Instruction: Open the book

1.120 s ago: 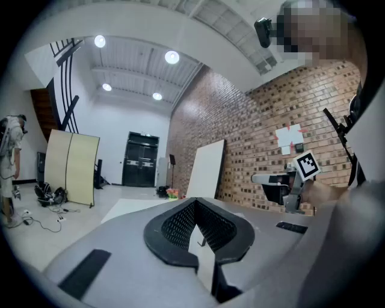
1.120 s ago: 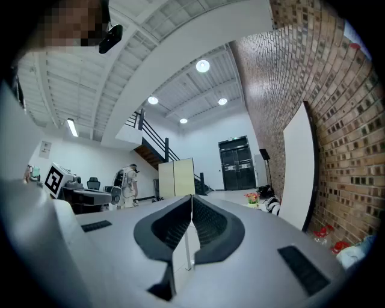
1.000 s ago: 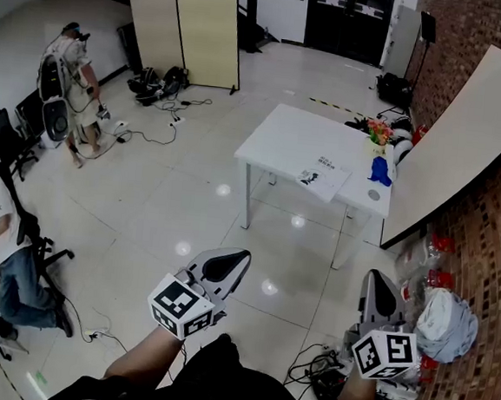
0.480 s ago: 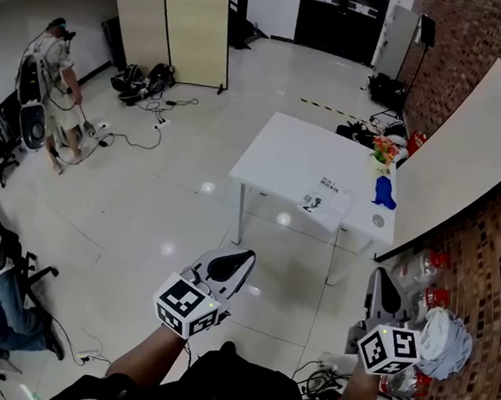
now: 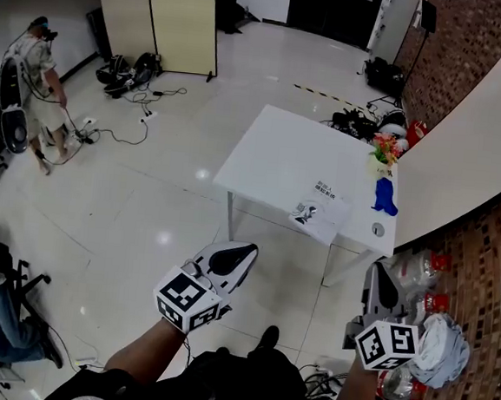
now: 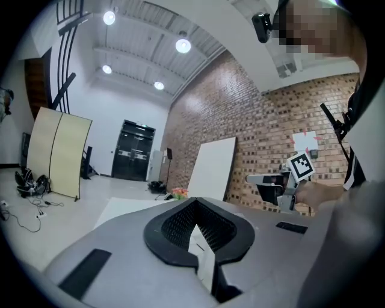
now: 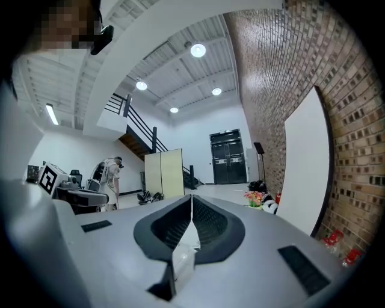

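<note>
On the table: the book (image 5: 319, 211) lay flat and apparently closed near the front edge of the white table (image 5: 272, 153). It was at about 1 o'clock from the person carrying the grippers and well apart from both.
Book's neighbours: flowers (image 5: 384, 150) stood at about 1 o'clock from it and a blue object (image 5: 383, 196) at about 2 o'clock, both along the table's far-right side.
Left gripper: the left gripper (image 5: 242, 254) had its jaws together with nothing between them. It was held level over bare floor, nose toward 1 o'clock.
Right gripper: the right gripper (image 5: 377, 269), at 3 o'clock of the left one, was likewise pressed closed and empty, pointing to 12 o'clock.
Why held so: both looked simply carried, closed and level, for the approach. The book was out of reach and untouched, so opening it had not begun.
Head view alone: only this view showed the book, its cover and its place on the table.
Left gripper view alone: it showed the meeting pads of the left gripper (image 6: 195, 227) close up, and the right gripper (image 6: 283, 180) at 3 o'clock. The book could not be made out.
Right gripper view alone: it showed the closed tips of the right gripper (image 7: 191, 219), with a folding screen (image 7: 163, 173) and a standing person (image 7: 111, 174) at 10 o'clock. No book was in sight.
</note>
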The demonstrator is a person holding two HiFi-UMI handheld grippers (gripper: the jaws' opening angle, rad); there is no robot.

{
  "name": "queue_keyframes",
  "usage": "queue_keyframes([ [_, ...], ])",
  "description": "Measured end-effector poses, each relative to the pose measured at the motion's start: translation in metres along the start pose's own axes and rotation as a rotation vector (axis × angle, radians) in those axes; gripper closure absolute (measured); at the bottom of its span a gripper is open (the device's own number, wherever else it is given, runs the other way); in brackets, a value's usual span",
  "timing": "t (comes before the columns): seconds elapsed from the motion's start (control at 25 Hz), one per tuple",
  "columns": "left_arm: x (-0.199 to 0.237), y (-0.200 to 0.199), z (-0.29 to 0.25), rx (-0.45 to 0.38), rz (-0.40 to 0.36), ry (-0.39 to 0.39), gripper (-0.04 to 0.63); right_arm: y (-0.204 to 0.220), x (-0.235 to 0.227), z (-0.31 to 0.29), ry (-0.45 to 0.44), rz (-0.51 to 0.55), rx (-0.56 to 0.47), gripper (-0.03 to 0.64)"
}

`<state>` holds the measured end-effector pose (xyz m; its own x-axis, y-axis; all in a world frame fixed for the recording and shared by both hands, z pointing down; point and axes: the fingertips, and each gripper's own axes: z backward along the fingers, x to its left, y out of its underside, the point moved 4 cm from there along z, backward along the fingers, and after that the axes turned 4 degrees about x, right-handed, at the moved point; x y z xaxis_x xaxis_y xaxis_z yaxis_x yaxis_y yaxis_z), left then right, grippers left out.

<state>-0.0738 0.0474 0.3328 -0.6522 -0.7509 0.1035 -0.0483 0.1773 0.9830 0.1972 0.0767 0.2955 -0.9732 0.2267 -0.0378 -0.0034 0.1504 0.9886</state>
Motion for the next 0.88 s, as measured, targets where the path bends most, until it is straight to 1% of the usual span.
queue_keyframes([
  [0.12,0.014,-0.003,-0.040,0.011,-0.001,-0.017,0.601,0.001,-0.028,-0.032,-0.015,-0.016,0.000,0.615],
  [0.24,0.025,-0.011,-0.081,0.012,-0.017,-0.037,0.601,-0.004,-0.062,-0.063,-0.028,-0.022,-0.007,0.615],
  [0.4,0.044,-0.020,-0.132,0.028,-0.032,-0.051,0.601,-0.009,-0.097,-0.105,-0.052,-0.030,0.001,0.615],
  [0.52,0.060,-0.025,-0.168,0.060,-0.052,-0.042,0.601,-0.009,-0.116,-0.138,-0.053,-0.057,0.019,0.615],
  [0.6,0.074,-0.028,-0.185,0.070,-0.043,-0.033,0.601,-0.007,-0.121,-0.158,-0.051,-0.065,0.027,0.615],
  [0.72,0.105,-0.031,-0.207,0.051,-0.019,-0.021,0.601,-0.011,-0.128,-0.191,-0.028,-0.053,0.028,0.615],
  [0.88,0.150,-0.032,-0.237,0.055,-0.012,0.029,0.601,-0.012,-0.131,-0.236,0.042,-0.061,0.045,0.615],
])
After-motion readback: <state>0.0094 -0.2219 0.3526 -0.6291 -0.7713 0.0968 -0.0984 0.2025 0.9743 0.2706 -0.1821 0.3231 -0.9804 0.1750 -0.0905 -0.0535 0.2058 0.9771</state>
